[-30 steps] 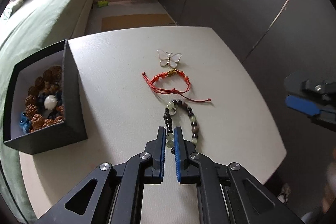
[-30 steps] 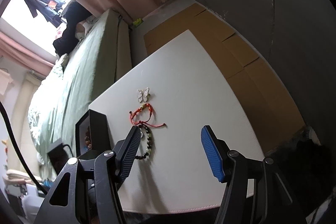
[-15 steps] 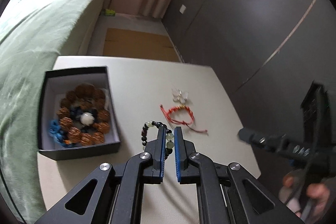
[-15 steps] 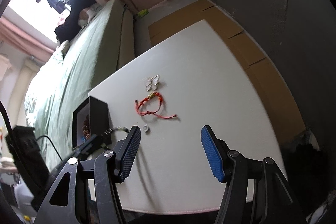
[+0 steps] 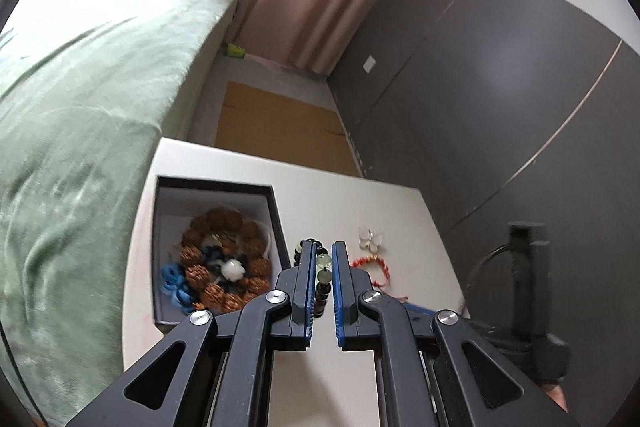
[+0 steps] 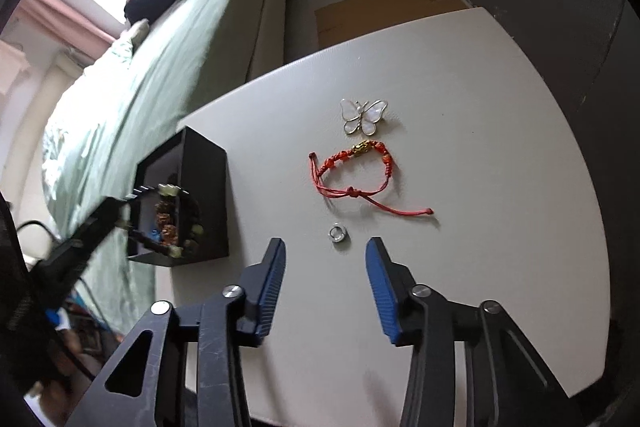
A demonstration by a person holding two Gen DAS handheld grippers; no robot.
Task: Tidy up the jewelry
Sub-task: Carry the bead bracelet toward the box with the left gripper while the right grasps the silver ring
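The left gripper (image 5: pixel 320 267) pinches a string of dark and pale-green beads (image 5: pixel 323 269) between nearly closed fingers, carried off the white tabletop (image 6: pixel 460 67) beside the open black box (image 5: pixel 276 211), presumably to drop it among the brown seed beads (image 5: pixel 224 259) already stored there. The right gripper (image 6: pixel 325 267) hangs wide open and empty above a small silver ring (image 6: pixel 338 231) (unseen from the left wrist view), near the red cord bracelet (image 6: pixel 352 171) and pearly butterfly brooch (image 6: pixel 363 115).
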